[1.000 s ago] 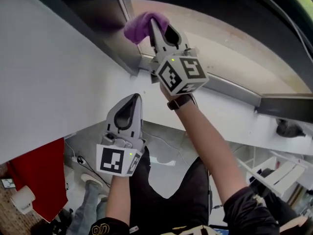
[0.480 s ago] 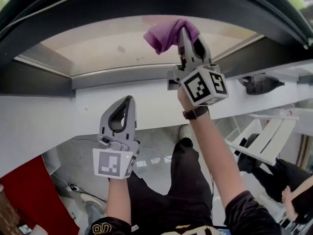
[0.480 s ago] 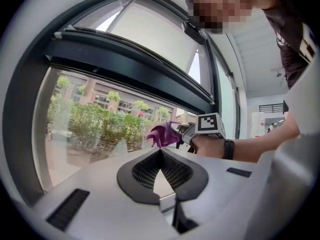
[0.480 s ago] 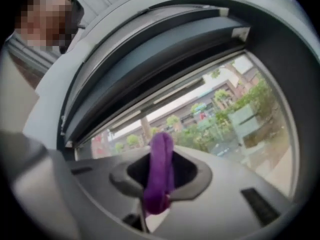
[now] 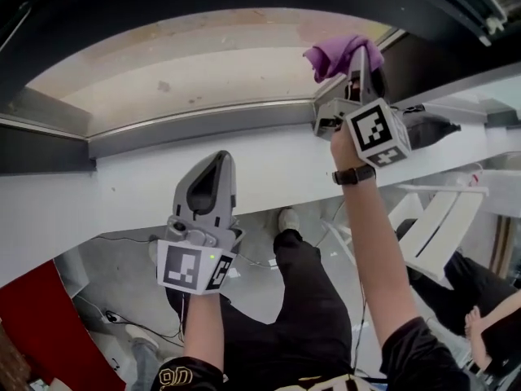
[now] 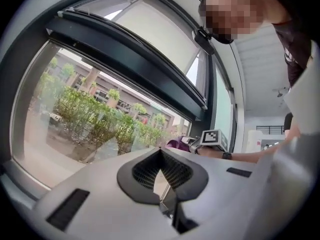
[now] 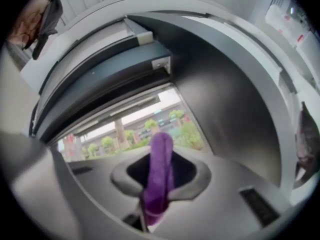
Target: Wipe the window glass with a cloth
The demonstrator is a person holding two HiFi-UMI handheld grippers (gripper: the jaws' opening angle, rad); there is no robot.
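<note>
My right claw (image 5: 359, 57) is clamped on the purple cloth (image 5: 338, 54). In the right gripper view the cloth stands as a tall fold pinched between the two jaws, rising past their tips and hanging out below them. The window glass (image 7: 132, 124) lies straight ahead of this claw, with trees and buildings showing through it. A broad dark window frame (image 7: 225, 104) curves down just to the claw's right. From the head view the cloth's bunched end sits at the top right corner of the pane, close against that frame. I cannot tell whether it actually presses on the glass.

My left claw (image 5: 218, 163) is narrow, with its jaws brought together at the tips and nothing between them. It hangs lower than the right claw and well off to its left. It sits in front of the white ledge (image 5: 98, 194) that runs under the glass. In the left gripper view the pane fills the space ahead and to the left of this claw. The right claw's marker cube (image 6: 212, 138) and a bit of purple cloth show beyond the tips, slightly right. A dark watch (image 5: 352, 174) wraps the wrist behind the right claw.
</note>
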